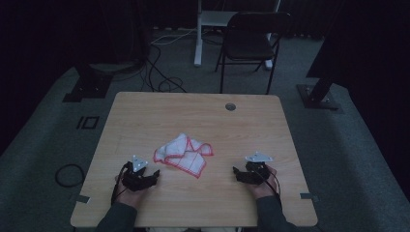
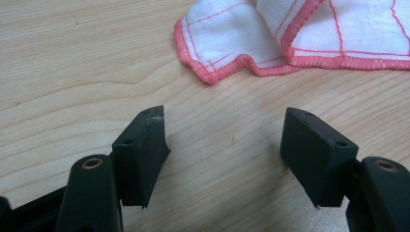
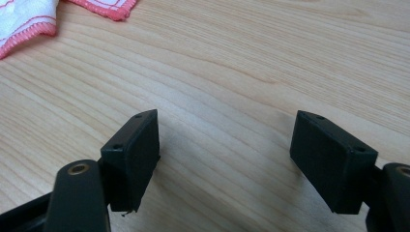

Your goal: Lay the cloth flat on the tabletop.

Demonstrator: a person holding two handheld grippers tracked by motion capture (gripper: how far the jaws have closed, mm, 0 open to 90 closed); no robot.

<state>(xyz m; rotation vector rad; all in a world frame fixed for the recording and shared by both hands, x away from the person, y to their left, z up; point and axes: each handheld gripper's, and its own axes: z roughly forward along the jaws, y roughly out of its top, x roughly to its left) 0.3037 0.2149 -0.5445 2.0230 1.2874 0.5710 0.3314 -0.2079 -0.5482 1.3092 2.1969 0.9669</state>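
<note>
— White cloth [image 1: 184, 154] with red stitching lay crumpled a little below the middle of the high view, on the pale wood worktop [image 1: 145, 111]. You had both hands low in that frame, one on each side of it. Where were your claws?

— Your left claw [image 1: 151, 176] sat at the lower left of the high view, near the cloth's lower-left edge but apart from it. In the left gripper view its jaws stood wide with bare wood between them, and the cloth's red hem [image 2: 227, 67] ran across the top of that frame, just ahead of the tips. Your right claw [image 1: 237, 174] was at the lower right, farther from the cloth, jaws equally wide and holding nothing. Its own view caught a corner of the cloth [image 3: 29, 19] at the upper left.

— What could have gone wrong from there?

— In my judgement, pinching a fold rather than a true corner. The cloth was doubled over itself, so you might have grabbed two layers and dragged the heap instead of opening it. Coming in too flat might also have pushed the hem ahead of the jaws.
</note>
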